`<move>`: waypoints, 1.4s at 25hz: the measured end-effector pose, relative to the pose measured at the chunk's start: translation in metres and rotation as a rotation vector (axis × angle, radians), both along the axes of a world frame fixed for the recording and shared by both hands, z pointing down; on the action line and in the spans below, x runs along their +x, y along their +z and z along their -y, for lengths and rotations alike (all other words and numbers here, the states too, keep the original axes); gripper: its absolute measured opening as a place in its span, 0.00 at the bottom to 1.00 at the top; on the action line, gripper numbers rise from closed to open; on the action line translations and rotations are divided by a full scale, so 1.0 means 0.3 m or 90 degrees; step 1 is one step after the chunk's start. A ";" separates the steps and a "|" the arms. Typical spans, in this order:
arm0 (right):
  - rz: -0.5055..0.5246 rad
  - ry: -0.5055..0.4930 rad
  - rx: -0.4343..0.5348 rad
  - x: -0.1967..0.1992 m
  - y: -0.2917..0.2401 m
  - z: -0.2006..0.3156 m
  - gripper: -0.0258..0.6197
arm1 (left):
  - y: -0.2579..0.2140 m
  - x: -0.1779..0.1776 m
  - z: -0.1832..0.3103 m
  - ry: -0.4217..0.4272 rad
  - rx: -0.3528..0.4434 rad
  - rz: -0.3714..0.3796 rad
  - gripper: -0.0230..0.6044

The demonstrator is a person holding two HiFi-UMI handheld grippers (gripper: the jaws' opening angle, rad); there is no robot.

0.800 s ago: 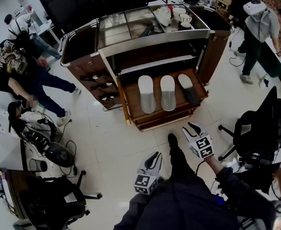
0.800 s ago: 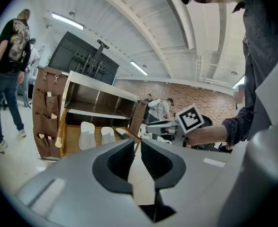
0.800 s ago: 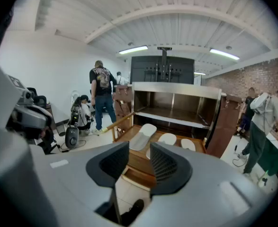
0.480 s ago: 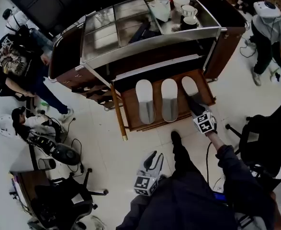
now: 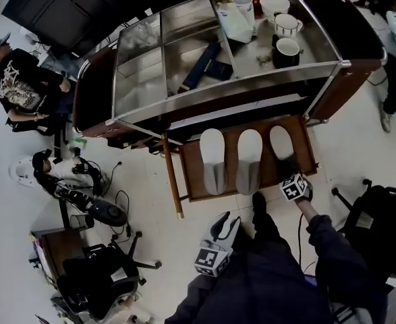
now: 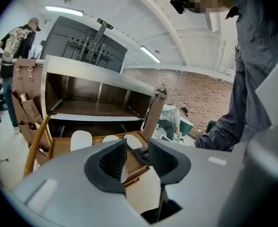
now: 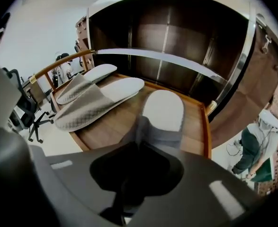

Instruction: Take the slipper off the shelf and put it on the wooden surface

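Three pale slippers lie side by side on the pull-out wooden shelf (image 5: 191, 177) of a cart. My right gripper (image 5: 287, 169) is at the near end of the rightmost slipper (image 5: 280, 139). In the right gripper view that slipper (image 7: 163, 109) runs straight into my right gripper (image 7: 139, 148), its grey upper pinched between the dark jaws. My left gripper (image 5: 219, 225) hangs low over the floor near the person's leg, well short of the shelf. Its pads (image 6: 114, 161) stand apart with nothing between them.
The middle slipper (image 5: 249, 160) and the left slipper (image 5: 213, 159) lie close beside the held one. The cart's steel top (image 5: 184, 52) overhangs the shelf's back and carries cups (image 5: 287, 49) and a jug. Office chairs (image 5: 93, 285) and seated people stand around on the tiled floor.
My right gripper has moved forward from above the floor to the rightmost slipper's near end. The person has stepped closer to the cart. The left gripper has hardly moved.
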State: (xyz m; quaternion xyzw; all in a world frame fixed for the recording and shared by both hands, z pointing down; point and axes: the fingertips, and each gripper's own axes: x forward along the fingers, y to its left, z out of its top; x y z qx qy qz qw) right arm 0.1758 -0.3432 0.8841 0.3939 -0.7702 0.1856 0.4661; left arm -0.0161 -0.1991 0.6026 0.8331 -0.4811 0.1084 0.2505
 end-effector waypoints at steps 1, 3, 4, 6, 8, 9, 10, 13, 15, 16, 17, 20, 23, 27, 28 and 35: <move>0.007 0.011 0.000 0.006 -0.007 0.004 0.09 | 0.005 0.003 0.016 0.002 -0.001 0.000 0.26; 0.033 0.035 0.011 0.015 -0.049 0.017 0.07 | 0.010 0.009 0.048 0.004 -0.004 0.000 0.26; 0.053 0.046 0.021 0.015 -0.089 0.022 0.06 | 0.004 0.011 0.062 0.004 -0.007 0.000 0.26; 0.101 0.064 0.043 0.005 -0.204 0.034 0.06 | -0.001 0.009 0.079 0.008 0.000 0.002 0.26; 0.142 0.070 0.075 -0.003 -0.360 0.067 0.06 | 0.000 0.006 0.098 0.013 0.016 0.005 0.26; 0.157 0.066 0.099 -0.001 -0.443 0.093 0.06 | -0.007 0.008 0.109 0.011 0.020 0.004 0.26; 0.166 0.059 0.124 0.005 -0.521 0.128 0.06 | -0.014 0.011 0.117 0.008 0.024 0.002 0.26; 0.167 0.033 0.186 0.009 -0.672 0.310 0.06 | -0.019 0.003 0.118 -0.010 0.027 -0.005 0.26; 0.150 0.017 0.210 -0.018 -0.697 0.496 0.06 | -0.038 -0.011 0.118 -0.034 0.017 -0.005 0.26; 0.138 0.014 0.217 -0.035 -0.696 0.598 0.06 | -0.042 -0.019 0.110 -0.043 0.015 -0.005 0.26; 0.121 0.014 0.224 -0.049 -0.686 0.699 0.06 | -0.041 -0.027 0.097 -0.052 0.014 -0.005 0.26; 0.063 0.018 0.229 -0.081 -0.620 0.946 0.06 | -0.043 -0.063 0.042 -0.097 -0.021 0.003 0.26; 0.022 0.019 0.189 -0.104 -0.504 1.084 0.07 | -0.022 -0.098 -0.022 -0.123 -0.026 0.002 0.26; 0.007 0.029 0.183 -0.099 -0.472 1.118 0.11 | 0.007 -0.117 -0.082 -0.140 -0.026 -0.006 0.26; 0.004 0.030 0.213 -0.096 -0.500 1.106 0.14 | 0.012 -0.115 -0.094 -0.141 -0.028 -0.011 0.26; 0.117 0.030 0.317 -0.132 -0.678 0.677 0.20 | 0.073 -0.029 -0.180 -0.083 -0.039 -0.055 0.26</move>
